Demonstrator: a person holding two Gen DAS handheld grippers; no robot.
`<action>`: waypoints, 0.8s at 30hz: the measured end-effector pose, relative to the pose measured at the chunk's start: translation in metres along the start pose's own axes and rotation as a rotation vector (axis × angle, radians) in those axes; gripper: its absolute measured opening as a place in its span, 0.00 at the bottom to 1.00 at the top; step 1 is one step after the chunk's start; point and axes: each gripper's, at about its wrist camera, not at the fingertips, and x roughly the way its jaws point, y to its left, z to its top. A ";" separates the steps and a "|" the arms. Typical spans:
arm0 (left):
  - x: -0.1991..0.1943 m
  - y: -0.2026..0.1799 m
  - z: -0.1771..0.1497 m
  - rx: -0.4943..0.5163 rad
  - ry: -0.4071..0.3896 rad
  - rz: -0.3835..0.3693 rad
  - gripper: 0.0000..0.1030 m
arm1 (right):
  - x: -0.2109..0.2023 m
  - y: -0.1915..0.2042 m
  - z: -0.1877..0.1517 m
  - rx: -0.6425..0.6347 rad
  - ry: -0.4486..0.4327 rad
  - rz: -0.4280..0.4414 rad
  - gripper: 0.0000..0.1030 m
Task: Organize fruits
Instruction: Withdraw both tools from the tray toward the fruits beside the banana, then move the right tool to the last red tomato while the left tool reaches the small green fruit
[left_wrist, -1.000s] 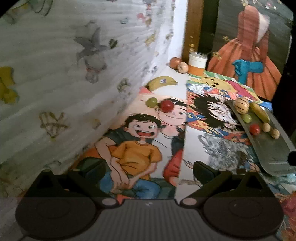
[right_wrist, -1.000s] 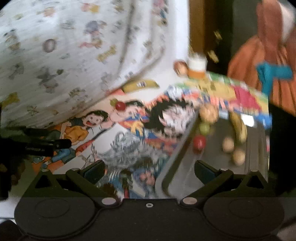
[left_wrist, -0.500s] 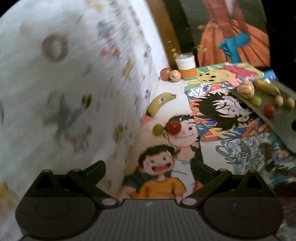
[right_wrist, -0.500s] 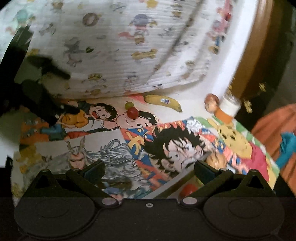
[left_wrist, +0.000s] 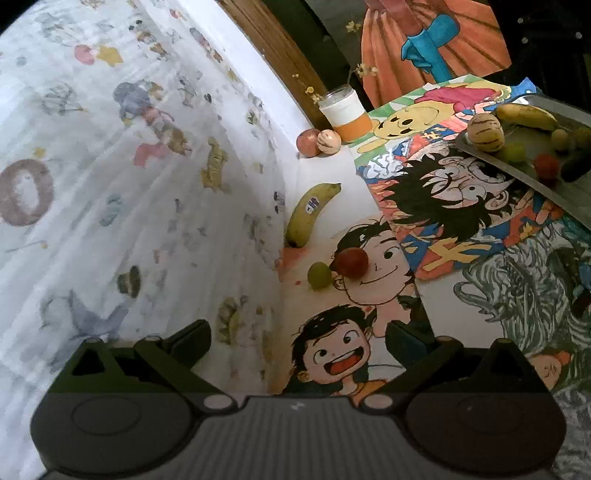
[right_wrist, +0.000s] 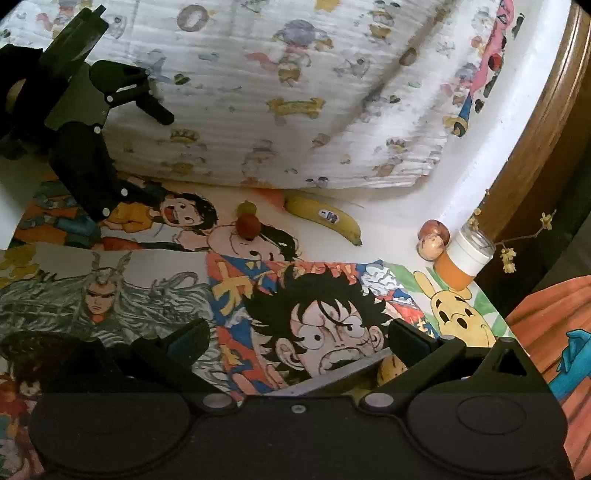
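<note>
A banana (left_wrist: 309, 214), a green grape (left_wrist: 319, 275) and a red fruit (left_wrist: 350, 262) lie on the cartoon-covered table by the patterned wall. A reddish fruit (left_wrist: 307, 142) and a pale striped fruit (left_wrist: 329, 140) sit beside a cup. A metal tray (left_wrist: 517, 170) at the right holds a banana (left_wrist: 526, 116), a striped melon (left_wrist: 484, 132) and several small fruits. My left gripper (left_wrist: 297, 339) is open and empty, short of the grape. My right gripper (right_wrist: 297, 341) is open and empty over the tray's edge (right_wrist: 332, 376). The left gripper also shows in the right wrist view (right_wrist: 144, 144).
A white and orange cup (left_wrist: 346, 114) with a dried twig stands at the back near a wooden post (left_wrist: 280, 48). The patterned cloth wall (left_wrist: 129, 184) runs close along the left. A painted orange dress panel (left_wrist: 424, 48) stands behind the table.
The left gripper has swung left and moved closer to the grape and red fruit. The right gripper has swung left from the tray to face the wall and the loose fruits.
</note>
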 end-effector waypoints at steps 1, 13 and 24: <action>0.002 -0.001 0.001 -0.001 0.002 -0.004 1.00 | 0.002 -0.002 -0.001 -0.001 0.000 0.000 0.99; 0.022 -0.016 0.017 0.182 0.001 -0.020 1.00 | 0.021 -0.004 0.007 -0.151 -0.007 0.086 0.99; 0.051 -0.036 0.024 0.584 -0.037 0.019 1.00 | 0.067 -0.022 0.024 -0.215 0.006 0.254 0.99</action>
